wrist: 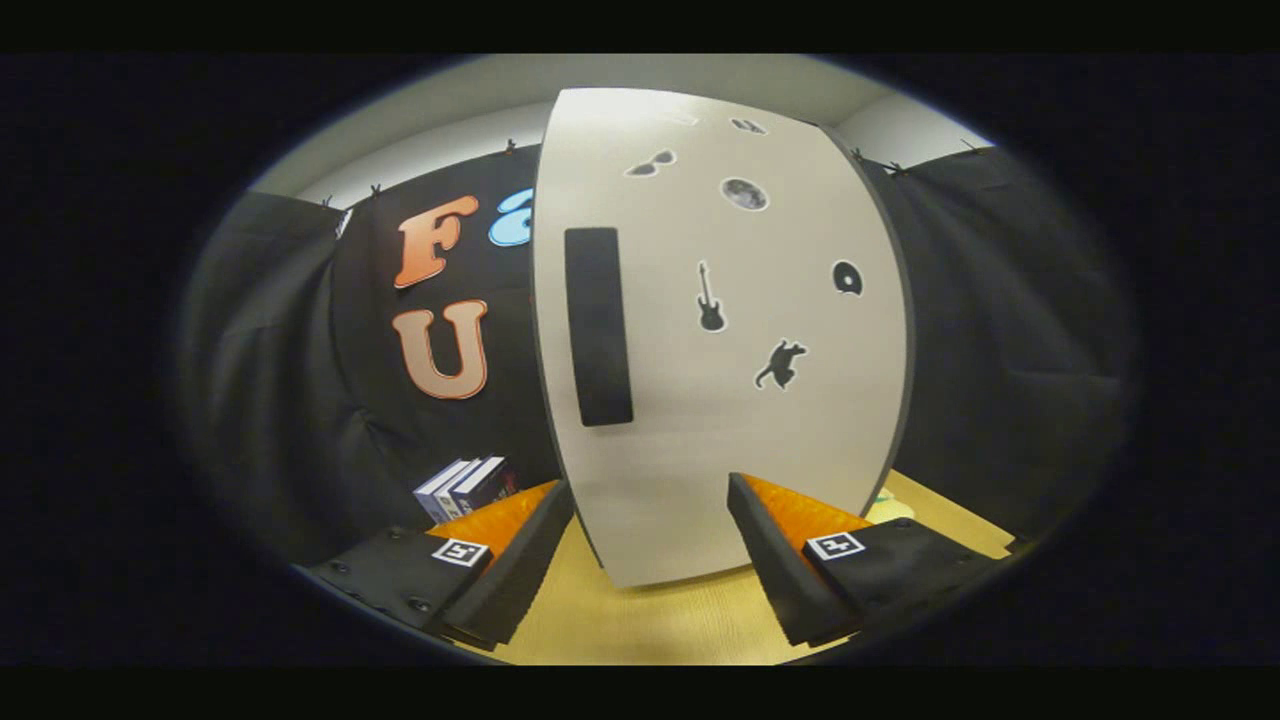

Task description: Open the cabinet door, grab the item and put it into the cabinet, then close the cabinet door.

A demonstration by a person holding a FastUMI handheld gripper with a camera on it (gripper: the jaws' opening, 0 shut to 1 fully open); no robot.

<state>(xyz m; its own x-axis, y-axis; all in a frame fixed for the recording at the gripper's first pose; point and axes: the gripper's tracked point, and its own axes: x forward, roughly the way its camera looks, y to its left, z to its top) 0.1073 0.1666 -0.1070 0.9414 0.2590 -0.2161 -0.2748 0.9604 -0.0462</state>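
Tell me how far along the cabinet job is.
Nothing looks done yet, or I cannot tell: the cabinet door stands shut just ahead of the open gripper, whose fingers hold nothing. In hand: the approach toward the dark handle. The boxes still sit beside the cabinet, so opening, loading and closing appear to remain.

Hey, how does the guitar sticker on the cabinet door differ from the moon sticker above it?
The guitar sticker is a tall, narrow black silhouette; the moon sticker is a round, mottled grey disc. The guitar sits lower, about level with the dark handle; the moon sits higher, above the handle's top. Both have a white outline and lie flat on the pale cabinet door, which stands shut beyond the open gripper.
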